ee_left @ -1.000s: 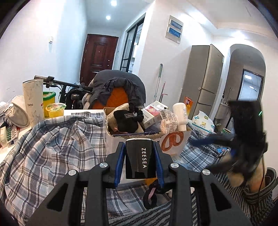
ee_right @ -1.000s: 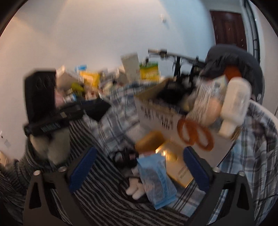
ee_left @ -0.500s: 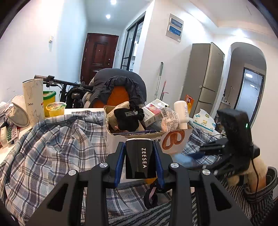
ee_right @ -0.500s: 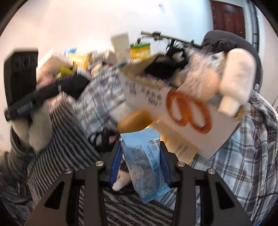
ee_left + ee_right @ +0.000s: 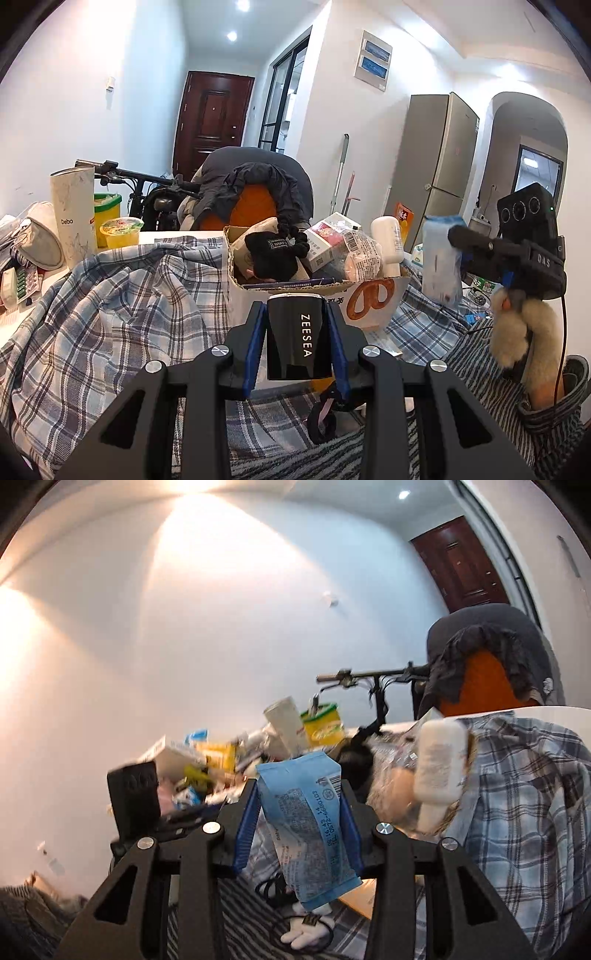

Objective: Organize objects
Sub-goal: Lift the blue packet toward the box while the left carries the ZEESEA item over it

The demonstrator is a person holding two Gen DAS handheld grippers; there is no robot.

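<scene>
Blue packet (image 5: pixel 308 827), a second ago lying on the striped cloth below the then wide right gripper (image 5: pixel 299 827), is now clamped and lifted beside the full cardboard box (image 5: pixel 373 295), ready for stowing; black ZEESEA box (image 5: pixel 297 338) is kept pinched by the left gripper (image 5: pixel 297 343).

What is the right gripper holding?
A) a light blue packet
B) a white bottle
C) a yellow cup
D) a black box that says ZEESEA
A: in the right wrist view the right gripper has its blue pads pressed on either side of the light blue packet, lifted off the cloth.
</scene>
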